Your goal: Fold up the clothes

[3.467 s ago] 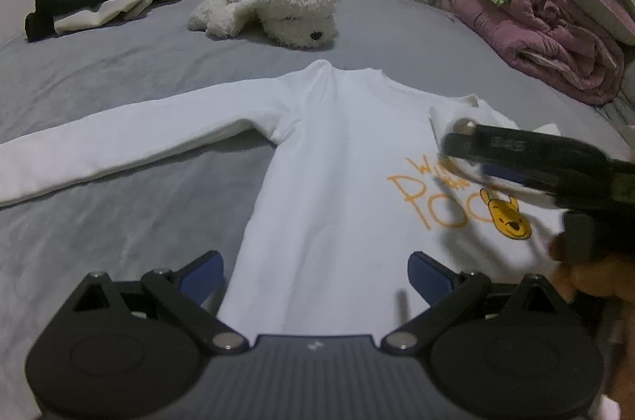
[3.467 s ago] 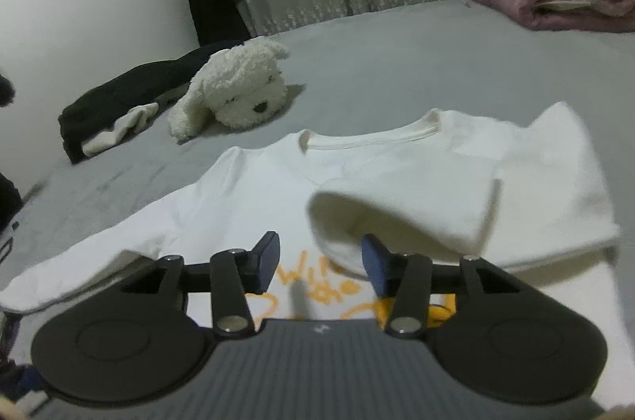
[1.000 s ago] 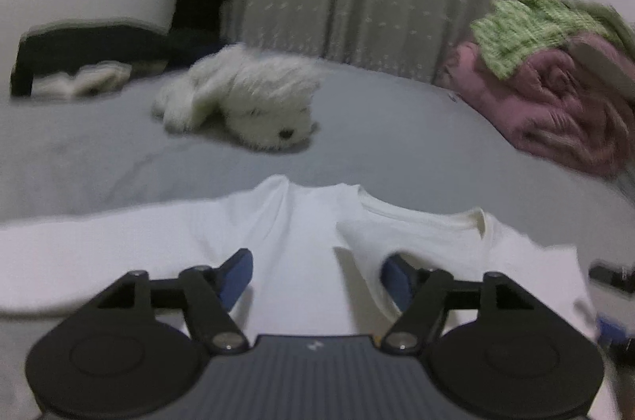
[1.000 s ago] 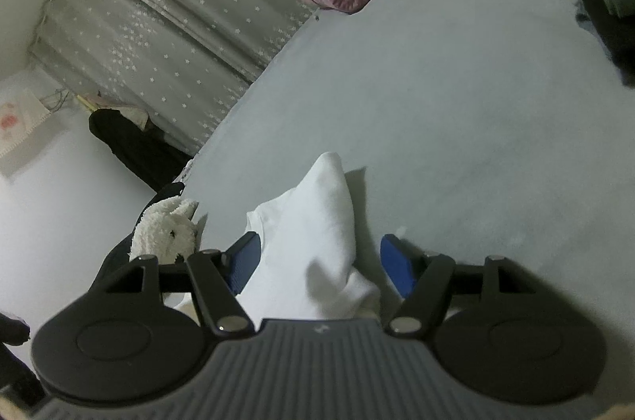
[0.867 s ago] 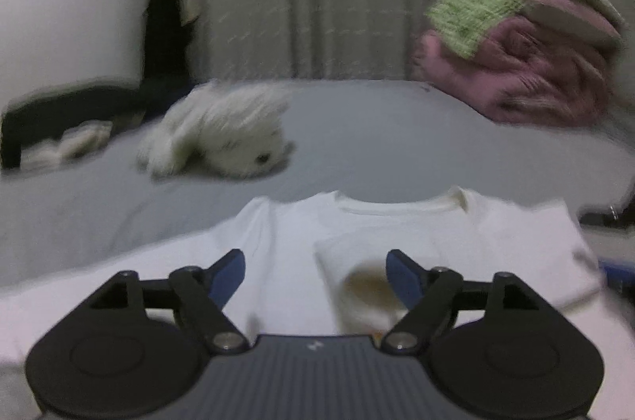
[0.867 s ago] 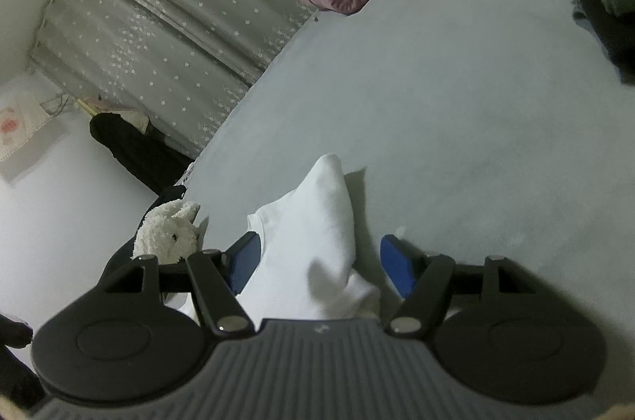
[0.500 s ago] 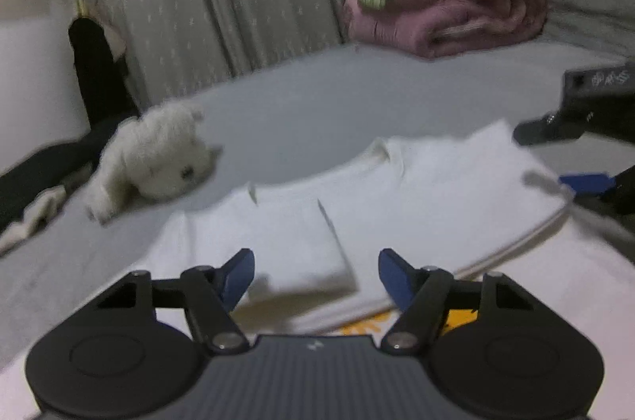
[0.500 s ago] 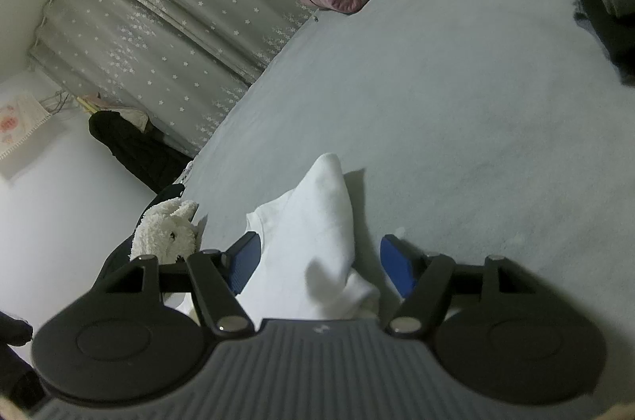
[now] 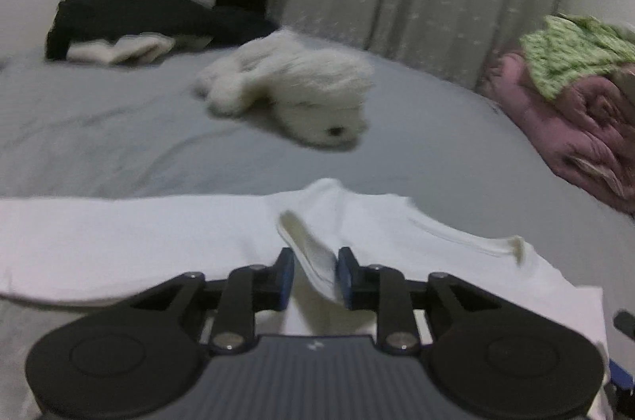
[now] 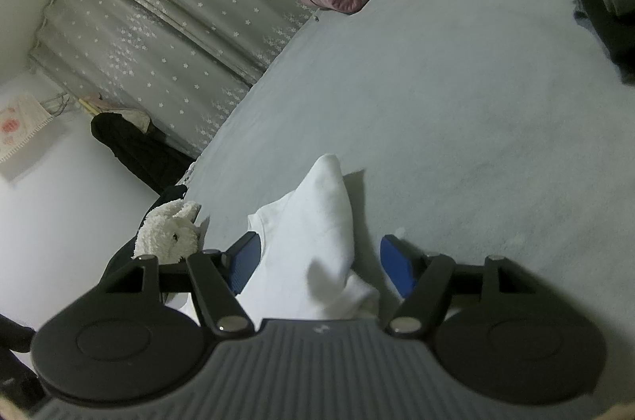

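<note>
The white shirt (image 9: 166, 237) lies flat on the grey bed (image 9: 119, 138), and its lower part is hidden behind the gripper body. The left gripper (image 9: 315, 279) is closing, with a raised fold of the shirt between its narrow jaws; the blur makes it unclear if both pads already press it. The right gripper (image 10: 319, 261) stands wide apart around a bunched shirt edge, not pinching it. A white plush toy (image 9: 293, 94) lies behind, and a pink blanket (image 9: 575, 126) is cut off at the right.
</note>
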`<state>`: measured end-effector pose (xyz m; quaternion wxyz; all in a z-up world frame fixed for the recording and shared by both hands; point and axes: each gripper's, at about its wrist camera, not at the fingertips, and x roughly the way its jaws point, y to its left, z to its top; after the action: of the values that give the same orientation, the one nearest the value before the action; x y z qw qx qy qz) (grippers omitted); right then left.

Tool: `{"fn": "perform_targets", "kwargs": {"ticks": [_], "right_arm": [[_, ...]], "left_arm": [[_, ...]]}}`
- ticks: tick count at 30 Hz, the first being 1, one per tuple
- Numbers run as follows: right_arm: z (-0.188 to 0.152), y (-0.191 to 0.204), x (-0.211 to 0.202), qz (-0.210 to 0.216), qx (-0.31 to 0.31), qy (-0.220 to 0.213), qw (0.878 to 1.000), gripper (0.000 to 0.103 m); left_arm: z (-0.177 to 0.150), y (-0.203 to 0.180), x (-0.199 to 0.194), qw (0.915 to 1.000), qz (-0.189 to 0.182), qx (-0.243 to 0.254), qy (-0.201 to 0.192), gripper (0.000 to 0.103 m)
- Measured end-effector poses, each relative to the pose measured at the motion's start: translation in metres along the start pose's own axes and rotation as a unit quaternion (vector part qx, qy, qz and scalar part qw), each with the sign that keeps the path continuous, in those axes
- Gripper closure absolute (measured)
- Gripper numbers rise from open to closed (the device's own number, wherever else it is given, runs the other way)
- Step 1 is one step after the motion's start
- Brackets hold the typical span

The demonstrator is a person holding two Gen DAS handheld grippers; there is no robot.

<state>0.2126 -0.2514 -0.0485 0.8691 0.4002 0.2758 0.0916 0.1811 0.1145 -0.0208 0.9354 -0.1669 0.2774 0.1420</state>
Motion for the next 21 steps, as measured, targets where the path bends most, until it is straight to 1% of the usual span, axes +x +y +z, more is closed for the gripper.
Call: {"fn": "perform_targets", "kwargs": {"ticks": [1,2,3,5,6,7,10,12,13,14,15,16,17,20,21], "right_arm": [[0.000,0.000,0.001,0.000,-0.004,-0.001,1.000,0.033],[-0.001,0.001,0.002,-0.002,-0.013,-0.003,1.000,0.035],[-0.002,0.002,0.003,-0.005,-0.024,-0.006,1.000,0.037],[-0.003,0.003,0.006,-0.013,-0.046,-0.013,0.999,0.047],[-0.004,0.003,0.008,-0.017,-0.055,-0.016,0.998,0.049],[-0.004,0.003,0.009,-0.017,-0.059,-0.018,0.998,0.052],[-0.002,0.000,0.013,-0.009,-0.064,-0.023,0.998,0.053],[-0.001,-0.004,0.015,-0.004,-0.059,-0.025,0.998,0.059],[0.000,-0.006,0.017,-0.001,-0.057,-0.023,0.998,0.065],[0.000,-0.006,0.019,0.003,-0.055,-0.020,0.998,0.075],[-0.001,-0.006,0.021,0.006,-0.055,-0.014,0.998,0.080],[-0.001,-0.005,0.021,0.006,-0.058,-0.015,0.998,0.089],[-0.002,-0.004,0.020,0.004,-0.062,-0.018,0.998,0.093],[0.000,0.001,0.008,0.005,-0.069,-0.053,0.996,0.097],[0.000,0.002,0.004,0.002,-0.073,-0.064,0.995,0.097]], "left_arm": [[0.001,0.006,0.002,0.9999,-0.001,-0.011,0.005,0.075],[0.003,0.011,0.005,0.9997,-0.003,-0.021,0.010,0.074],[0.003,0.015,0.007,0.9995,-0.007,-0.030,0.012,0.072],[0.002,0.021,0.008,0.9988,-0.014,-0.044,0.015,0.070],[0.003,0.022,0.009,0.9985,-0.018,-0.051,0.015,0.070],[0.004,0.024,0.009,0.9981,-0.021,-0.057,0.015,0.070],[0.007,0.029,0.013,0.9966,-0.032,-0.075,0.015,0.070],[0.009,0.033,0.019,0.9961,-0.036,-0.077,0.023,0.072],[0.010,0.034,0.023,0.9960,-0.039,-0.074,0.032,0.072],[0.011,0.036,0.027,0.9958,-0.041,-0.072,0.040,0.074],[0.011,0.037,0.028,0.9955,-0.043,-0.073,0.042,0.080],[0.012,0.039,0.029,0.9953,-0.046,-0.074,0.043,0.085],[0.012,0.041,0.029,0.9950,-0.049,-0.075,0.044,0.091],[0.014,0.045,0.024,0.9941,-0.078,-0.072,0.026,0.099],[0.014,0.046,0.022,0.9941,-0.083,-0.067,0.019,0.099]]}}
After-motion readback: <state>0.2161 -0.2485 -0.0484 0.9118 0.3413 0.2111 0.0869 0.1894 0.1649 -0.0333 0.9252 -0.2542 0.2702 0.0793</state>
